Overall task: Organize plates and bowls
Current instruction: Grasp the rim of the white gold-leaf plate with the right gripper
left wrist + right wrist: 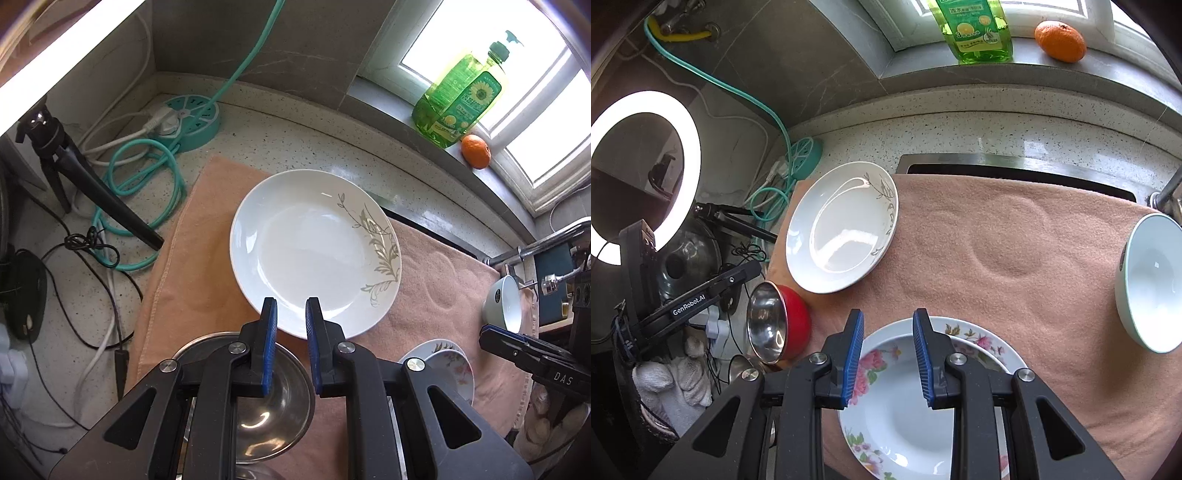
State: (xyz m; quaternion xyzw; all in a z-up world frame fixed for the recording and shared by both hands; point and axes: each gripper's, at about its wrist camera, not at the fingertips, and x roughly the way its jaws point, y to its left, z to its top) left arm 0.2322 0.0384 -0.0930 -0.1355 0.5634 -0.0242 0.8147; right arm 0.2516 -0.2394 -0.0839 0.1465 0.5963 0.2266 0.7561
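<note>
A pink towel [1015, 258] covers the countertop [960, 125] in front of the window sill, and the dishes sit on it. The white plate with a grey leaf print [314, 251] lies at the towel's far left corner, flat and untouched. The left gripper [291, 314] hangs over that plate's near rim with its blue pads a narrow gap apart and nothing pinched between them; below it sits a steel-lined red bowl [775, 326] at the towel's left edge. The right gripper [888, 325] hovers above the floral plates [905, 413], a stack at the near edge, its jaws slightly parted and empty. A pale green bowl [1152, 280] rests tilted at the right edge. On the sill stand a green soap bottle [458, 99] and an orange [476, 151], just beside each other
</note>
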